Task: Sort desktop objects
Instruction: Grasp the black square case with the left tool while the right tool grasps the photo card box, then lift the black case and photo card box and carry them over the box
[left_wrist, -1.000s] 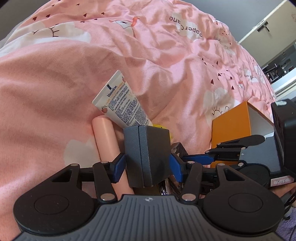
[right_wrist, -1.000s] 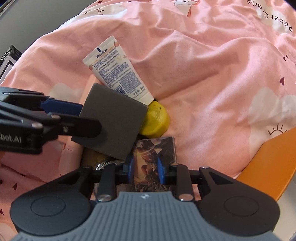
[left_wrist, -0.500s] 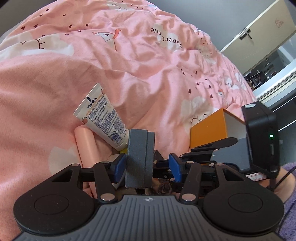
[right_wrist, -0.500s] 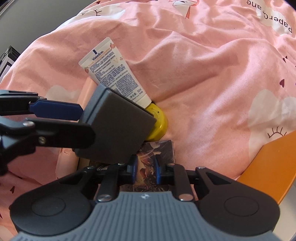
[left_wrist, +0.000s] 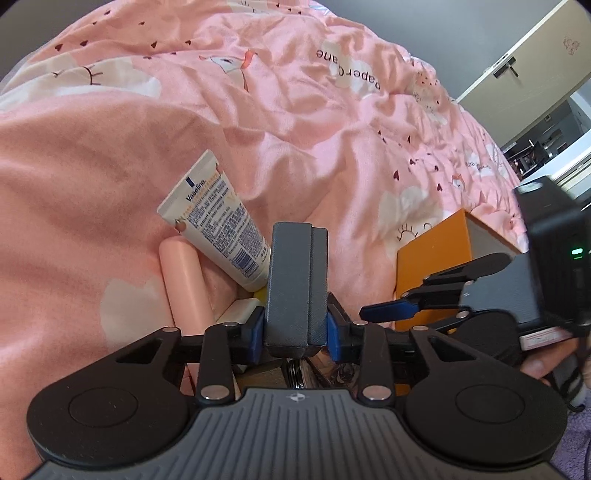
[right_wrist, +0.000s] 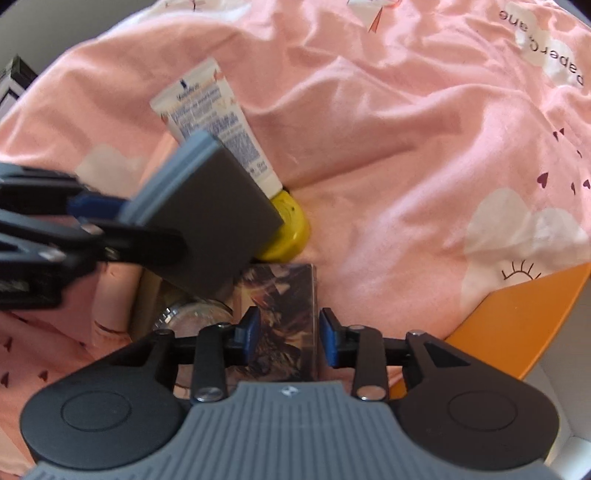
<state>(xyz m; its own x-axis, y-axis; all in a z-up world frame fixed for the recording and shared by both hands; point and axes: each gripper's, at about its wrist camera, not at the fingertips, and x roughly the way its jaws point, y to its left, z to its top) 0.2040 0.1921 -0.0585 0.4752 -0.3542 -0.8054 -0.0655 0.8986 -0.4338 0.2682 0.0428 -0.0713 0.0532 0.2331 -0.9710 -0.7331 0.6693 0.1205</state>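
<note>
My left gripper (left_wrist: 295, 328) is shut on a dark grey box (left_wrist: 297, 284) and holds it above the pile; the box also shows in the right wrist view (right_wrist: 210, 218). My right gripper (right_wrist: 289, 336) is open, its blue pads on either side of a card pack with dark artwork (right_wrist: 284, 314), apart from it. A white Vaseline tube (left_wrist: 218, 221) (right_wrist: 214, 125), a yellow round lid (right_wrist: 288, 229), a pink cylinder (left_wrist: 184, 280) and a glass jar (right_wrist: 192, 317) lie on the pink bedsheet (left_wrist: 332, 110).
An orange box (left_wrist: 432, 258) (right_wrist: 517, 317) stands to the right of the pile. The right gripper (left_wrist: 406, 308) shows in the left wrist view beside it. A small white block (left_wrist: 240, 310) lies under the tube.
The right gripper has opened around the card pack. The left gripper has lifted the grey box higher and turned it edge-on.
</note>
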